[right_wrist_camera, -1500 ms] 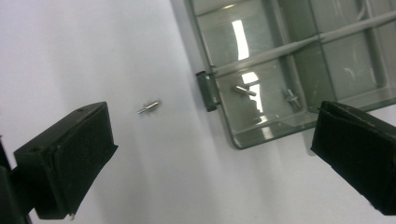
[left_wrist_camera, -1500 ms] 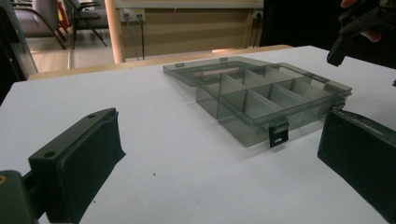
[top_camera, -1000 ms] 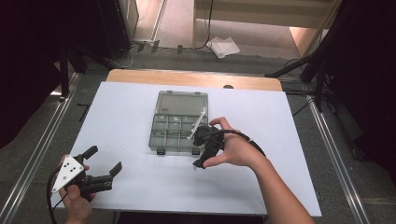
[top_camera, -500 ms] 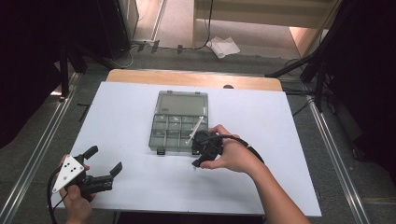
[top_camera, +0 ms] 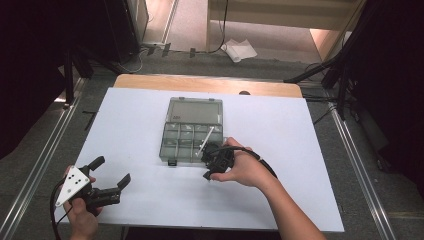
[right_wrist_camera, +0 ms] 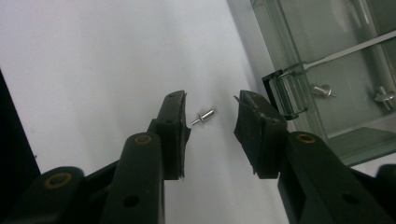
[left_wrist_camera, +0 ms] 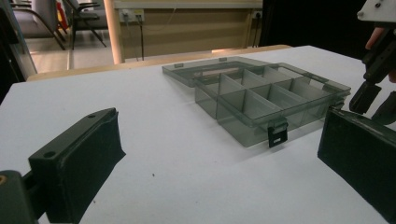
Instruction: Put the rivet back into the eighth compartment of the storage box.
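Observation:
A smoky clear compartment box lies mid-table with its lid folded flat behind it. In the right gripper view a small silver rivet lies on the white table, just off the box's latch corner. My right gripper is open around the rivet without touching it. Two more rivets rest inside a compartment. From above, the right gripper hovers at the box's front right corner. My left gripper stands wide open and empty at the table's front left, facing the box.
The white tabletop has bare room to the left and right of the box. A wooden edge runs along the far side. Dark stands and cables flank the table on the floor.
The right gripper has slid a little toward the near side, off the box's front right corner and down toward the table. The left gripper has stayed put.

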`<act>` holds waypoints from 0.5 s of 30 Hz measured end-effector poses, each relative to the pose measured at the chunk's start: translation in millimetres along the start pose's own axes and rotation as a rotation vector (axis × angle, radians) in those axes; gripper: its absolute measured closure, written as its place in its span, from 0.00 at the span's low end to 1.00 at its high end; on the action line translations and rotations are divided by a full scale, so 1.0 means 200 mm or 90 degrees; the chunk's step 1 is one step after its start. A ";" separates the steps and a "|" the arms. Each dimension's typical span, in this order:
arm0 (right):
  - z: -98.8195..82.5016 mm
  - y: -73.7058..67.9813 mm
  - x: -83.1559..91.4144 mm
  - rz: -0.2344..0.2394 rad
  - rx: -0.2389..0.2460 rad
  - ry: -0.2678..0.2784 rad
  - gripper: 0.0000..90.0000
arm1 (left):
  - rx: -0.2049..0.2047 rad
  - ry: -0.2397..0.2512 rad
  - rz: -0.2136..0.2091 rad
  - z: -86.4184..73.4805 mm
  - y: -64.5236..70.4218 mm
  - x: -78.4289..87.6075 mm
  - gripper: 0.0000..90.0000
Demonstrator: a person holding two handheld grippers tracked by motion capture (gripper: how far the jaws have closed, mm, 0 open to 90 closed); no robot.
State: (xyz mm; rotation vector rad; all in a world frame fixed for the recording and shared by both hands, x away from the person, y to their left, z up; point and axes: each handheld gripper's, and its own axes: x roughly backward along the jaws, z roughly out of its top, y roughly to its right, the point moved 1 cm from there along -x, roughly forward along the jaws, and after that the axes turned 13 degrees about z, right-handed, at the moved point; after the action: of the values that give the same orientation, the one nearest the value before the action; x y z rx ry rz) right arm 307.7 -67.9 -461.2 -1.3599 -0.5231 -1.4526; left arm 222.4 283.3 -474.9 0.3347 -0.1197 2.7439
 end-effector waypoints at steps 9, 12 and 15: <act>0.01 0.01 -0.05 0.010 -0.005 -0.014 0.78 | 0.000 -0.001 0.000 0.00 0.00 0.00 0.00; 0.02 0.01 -0.07 0.008 -0.017 -0.022 0.79 | 0.000 -0.001 0.000 0.00 0.00 0.00 0.00; 0.02 0.02 -0.09 0.009 -0.010 -0.024 0.79 | 0.001 0.000 0.000 0.00 0.00 0.00 0.00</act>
State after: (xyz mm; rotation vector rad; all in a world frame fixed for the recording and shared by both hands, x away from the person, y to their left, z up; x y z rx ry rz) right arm 310.3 -59.4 -477.0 -1.4039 -0.5267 -1.4251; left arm 222.5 283.5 -475.1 0.3350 -0.1185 2.7443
